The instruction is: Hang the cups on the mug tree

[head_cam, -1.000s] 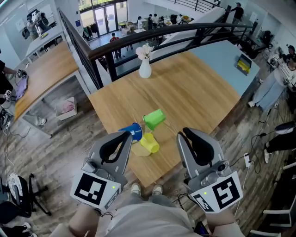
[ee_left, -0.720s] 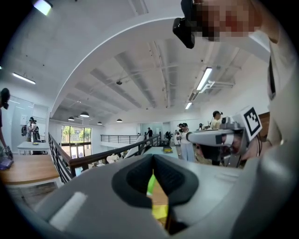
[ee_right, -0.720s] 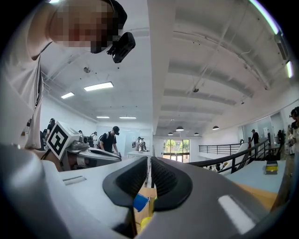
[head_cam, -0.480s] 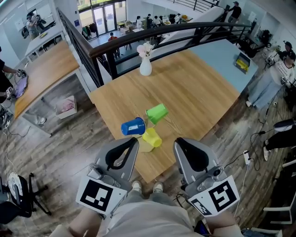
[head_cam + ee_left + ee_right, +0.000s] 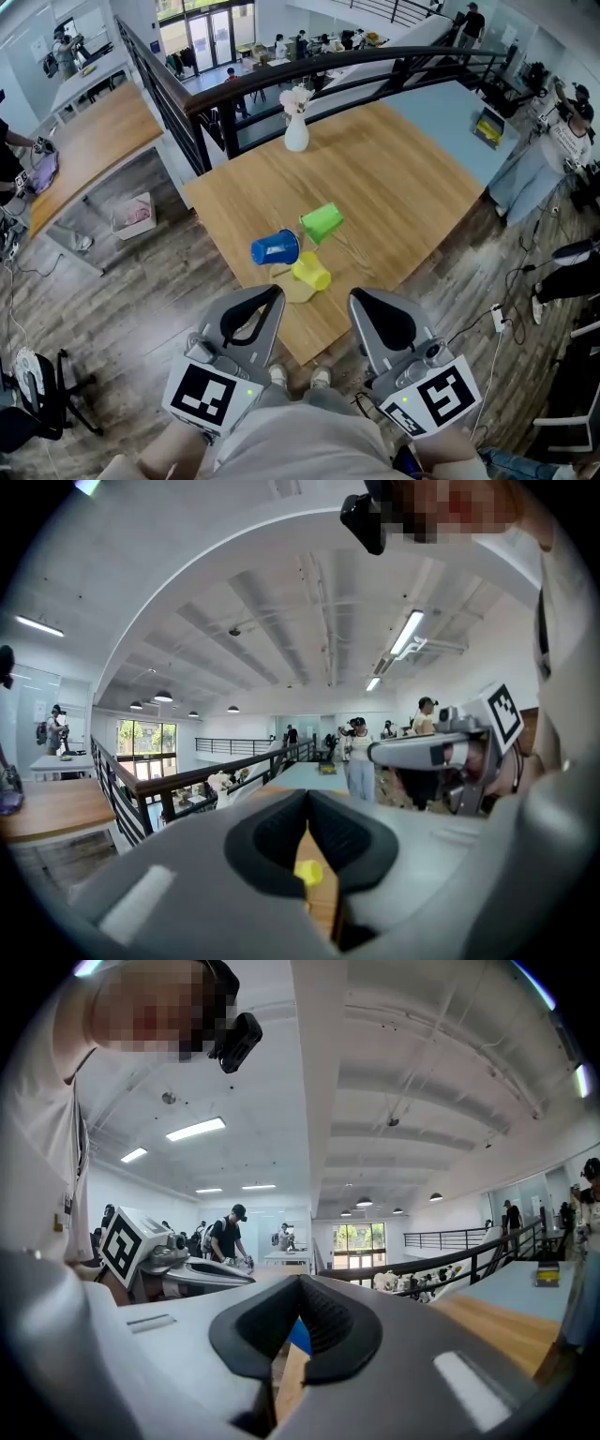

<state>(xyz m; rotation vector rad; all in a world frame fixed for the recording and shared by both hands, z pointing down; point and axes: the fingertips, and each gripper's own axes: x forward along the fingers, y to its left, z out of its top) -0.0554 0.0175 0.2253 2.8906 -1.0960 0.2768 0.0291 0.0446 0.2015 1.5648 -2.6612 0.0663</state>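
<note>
Near half of the table (image 5: 412, 178): mug tree (image 5: 289, 290) with green cup (image 5: 322, 223), blue cup (image 5: 274, 248) and yellow cup (image 5: 310, 272) tilted round it, probably hung already; my left gripper (image 5: 278, 291) and right gripper (image 5: 354, 295) hang short of them, both clenched empty, right just closed, so next is open and reach in only if one's loose.

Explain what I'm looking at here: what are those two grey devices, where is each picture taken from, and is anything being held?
A person holds a left gripper and a right gripper, one in each hand. One picture comes from a camera on the person's head, looking down; the other two from cameras on each gripper, looking along its jaws. On the wooden table lie a blue cup, green cup and yellow cup on their sides, with a white vase behind. Both grippers are shut, holding nothing.
</note>
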